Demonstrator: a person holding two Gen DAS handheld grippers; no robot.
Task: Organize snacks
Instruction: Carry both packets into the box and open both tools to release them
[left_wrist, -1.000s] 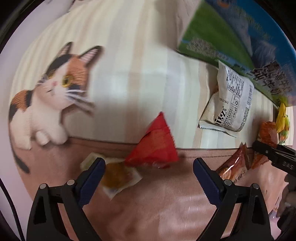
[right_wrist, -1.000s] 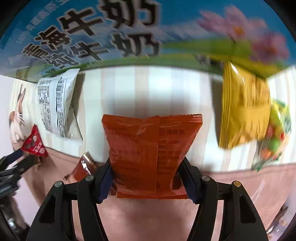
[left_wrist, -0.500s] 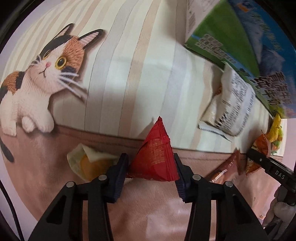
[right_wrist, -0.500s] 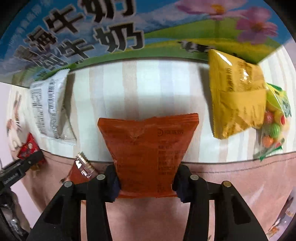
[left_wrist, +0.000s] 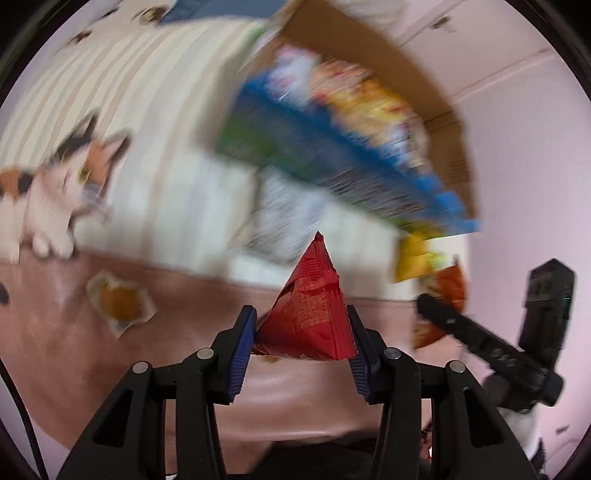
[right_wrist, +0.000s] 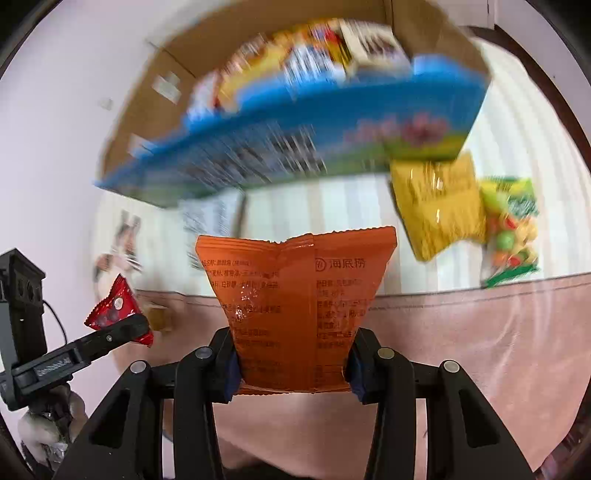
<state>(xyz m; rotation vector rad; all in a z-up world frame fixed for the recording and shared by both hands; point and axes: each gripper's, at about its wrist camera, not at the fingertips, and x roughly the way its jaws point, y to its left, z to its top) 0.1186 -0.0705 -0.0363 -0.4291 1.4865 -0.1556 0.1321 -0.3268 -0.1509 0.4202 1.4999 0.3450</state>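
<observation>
Left claw (left_wrist: 301, 345) is clamped on the red triangular snack pack (left_wrist: 308, 314), blue pads squeezing it from both sides w/ the point sticking up betw. the fingers. Pack hangs clear above the pink cloth (left_wrist: 55, 332). Left wrist view is pretty blurry, but behind it you can make out an open cardboard box (left_wrist: 369, 122) w/ blue-green printed sides and colourful packets inside. A white printed pouch (left_wrist: 284, 210) lies on the striped cloth (left_wrist: 159, 140) just in front of the box. Calico cat picture (left_wrist: 55, 188) sits at the left, and a small clear-wrapped orange-brown snack (left_wrist: 120, 302) lies flat on the pink part, well apart from the claw. Far right you see the other claw from the side, holding sth orange.

Right wrist view: right claw (right_wrist: 291, 365) is closed tight on the orange snack bag (right_wrist: 299, 295), gripping its lower half, bag upright w/ its printed back seam facing the cam, off the surface. Same box sits beyond, blurred. Yellow packet (right_wrist: 439, 206) lies just at the box's right corner, and a green bag of mixed candy (right_wrist: 511, 229) is right beside it. At the left edge the first claw shows w/ its red pack pinched, a gloved hand (right_wrist: 44, 424) under it.
</observation>
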